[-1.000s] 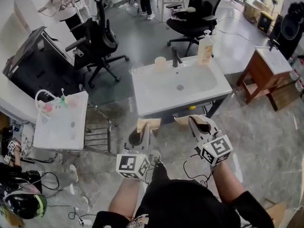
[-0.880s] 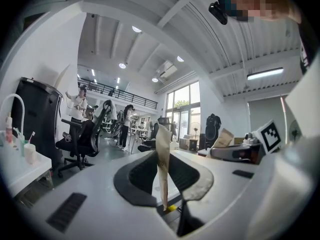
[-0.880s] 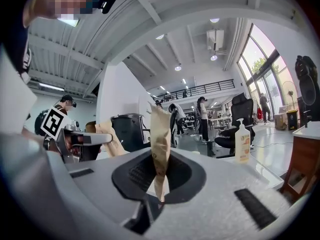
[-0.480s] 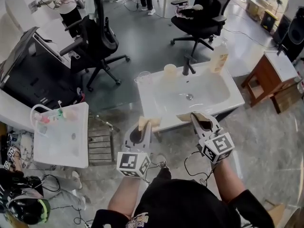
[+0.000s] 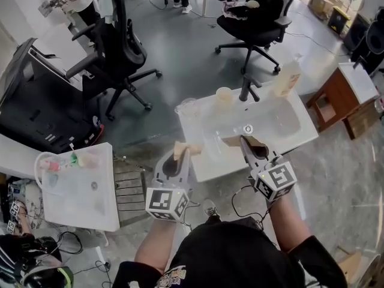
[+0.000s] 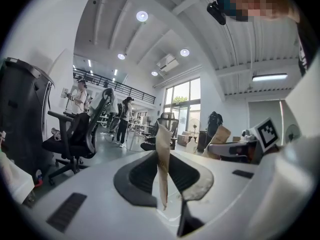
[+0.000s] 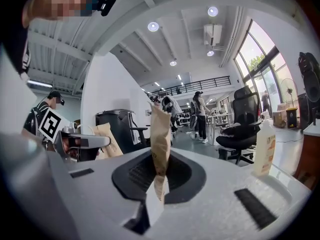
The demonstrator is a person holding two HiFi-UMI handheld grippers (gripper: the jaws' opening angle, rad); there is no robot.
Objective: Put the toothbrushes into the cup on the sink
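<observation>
Sink (image 5: 210,161), white and rectangular, lies directly ahead of both grippers in the head view, its near edge just under their tips. The cup (image 5: 224,95) stands on the sink's far rim, just left of the dark faucet (image 5: 246,90). A clear glass (image 5: 187,107) sits at the sink's far left corner and a soap bottle (image 5: 288,83) at its far right.

The left gripper (image 5: 183,150) is held level at the sink's near left corner. Its tan-padded jaws are pressed together, and its own view shows nothing between them. The right gripper (image 5: 238,141) reaches a little further over the sink's near edge, its jaws likewise together and empty.

Well to the left of the sink stands a white side table (image 5: 90,209). On it are small green and pink things, probably the toothbrushes (image 5: 72,159), though they are too small to be certain. A black office chair (image 5: 120,47) stands beyond the sink's far left corner.
</observation>
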